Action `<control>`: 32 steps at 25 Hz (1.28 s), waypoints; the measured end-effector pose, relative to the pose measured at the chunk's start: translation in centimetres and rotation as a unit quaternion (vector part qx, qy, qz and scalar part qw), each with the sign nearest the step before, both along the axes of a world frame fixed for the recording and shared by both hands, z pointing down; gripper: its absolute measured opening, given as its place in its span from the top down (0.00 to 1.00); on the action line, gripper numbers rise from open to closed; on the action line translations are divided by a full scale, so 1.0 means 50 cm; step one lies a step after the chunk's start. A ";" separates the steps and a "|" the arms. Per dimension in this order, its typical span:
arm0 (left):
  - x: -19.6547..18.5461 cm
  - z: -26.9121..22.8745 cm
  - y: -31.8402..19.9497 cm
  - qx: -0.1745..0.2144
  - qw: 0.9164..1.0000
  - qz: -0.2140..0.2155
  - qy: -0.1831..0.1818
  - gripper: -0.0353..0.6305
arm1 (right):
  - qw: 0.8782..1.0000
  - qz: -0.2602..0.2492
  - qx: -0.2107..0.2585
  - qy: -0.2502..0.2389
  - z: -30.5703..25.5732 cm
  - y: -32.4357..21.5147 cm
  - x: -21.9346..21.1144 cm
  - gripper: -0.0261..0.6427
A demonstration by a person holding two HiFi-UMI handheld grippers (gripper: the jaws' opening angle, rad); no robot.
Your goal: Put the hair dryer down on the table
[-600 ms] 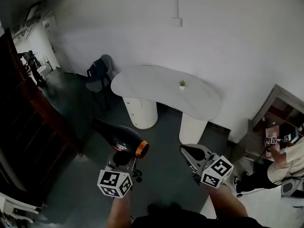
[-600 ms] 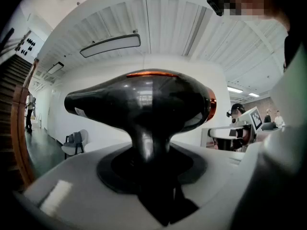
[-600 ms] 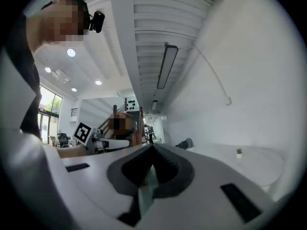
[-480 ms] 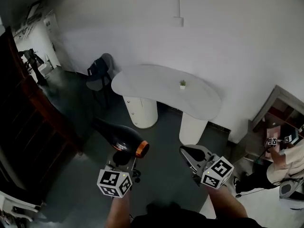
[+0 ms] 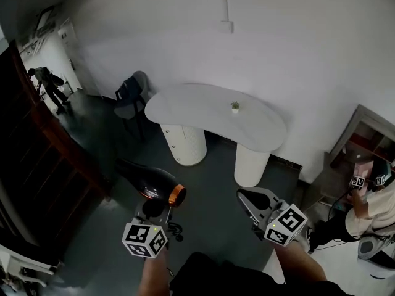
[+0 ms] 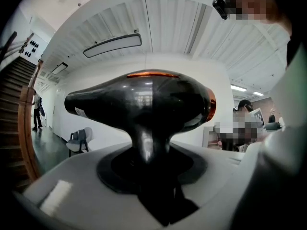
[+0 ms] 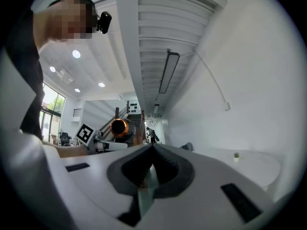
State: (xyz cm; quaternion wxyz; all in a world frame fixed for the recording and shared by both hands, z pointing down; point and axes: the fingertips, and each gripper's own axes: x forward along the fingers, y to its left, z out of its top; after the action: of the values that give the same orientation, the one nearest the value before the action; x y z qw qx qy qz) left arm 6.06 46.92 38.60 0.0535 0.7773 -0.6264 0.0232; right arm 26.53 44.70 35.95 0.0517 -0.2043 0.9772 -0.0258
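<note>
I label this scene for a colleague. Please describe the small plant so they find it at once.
By the white wall stands a curved white table on two round pedestals. The small green plant sits near its far edge, alone on the tabletop.

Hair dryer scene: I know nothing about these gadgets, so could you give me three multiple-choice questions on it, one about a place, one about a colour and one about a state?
1. Where does the small potted plant stand?
A) on a windowsill
B) on the white table
C) on a stool

2. What colour is the ring on the black hair dryer?
A) orange
B) green
C) blue

3. How do the right gripper's jaws stand?
A) wide apart
B) shut on the hair dryer
C) closed together, empty

Answers:
1 B: the head view shows it on the tabletop.
2 A: the band at the dryer's end shows orange.
3 C: the right gripper view shows the pads meeting with nothing between them.
</note>
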 end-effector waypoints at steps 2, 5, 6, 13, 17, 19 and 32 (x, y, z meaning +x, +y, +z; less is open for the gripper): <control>0.003 0.003 0.000 -0.002 1.000 -0.005 -0.001 0.69 | 1.000 -0.013 -0.004 -0.006 0.004 0.008 0.006 0.94; -0.003 0.009 -0.006 -0.005 1.000 -0.006 -0.002 0.69 | 1.000 -0.013 -0.018 -0.007 0.016 -0.003 0.007 0.94; -0.005 0.013 -0.014 -0.006 1.000 -0.005 -0.001 0.69 | 1.000 -0.010 -0.022 -0.006 0.020 -0.013 0.006 0.94; -0.036 0.050 -0.113 -0.010 1.000 -0.001 0.017 0.69 | 0.999 -0.013 -0.038 0.006 0.043 -0.103 -0.030 0.94; -0.075 0.060 -0.197 -0.011 1.000 0.010 0.022 0.69 | 0.999 0.003 -0.049 -0.002 0.051 -0.192 -0.066 0.94; -0.098 0.058 -0.242 -0.012 1.000 0.018 0.020 0.69 | 0.998 0.005 -0.054 0.000 0.053 -0.236 -0.093 0.94; -0.286 0.036 -0.509 -0.011 0.999 0.050 0.009 0.69 | 0.996 0.014 -0.087 0.020 0.074 -0.517 -0.328 0.94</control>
State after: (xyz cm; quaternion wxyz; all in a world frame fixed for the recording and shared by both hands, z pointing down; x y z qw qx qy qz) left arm -8.25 21.46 40.40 0.0661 0.8074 -0.5857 0.0255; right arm 10.10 18.86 39.64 0.0148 -0.2226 0.9691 -0.1057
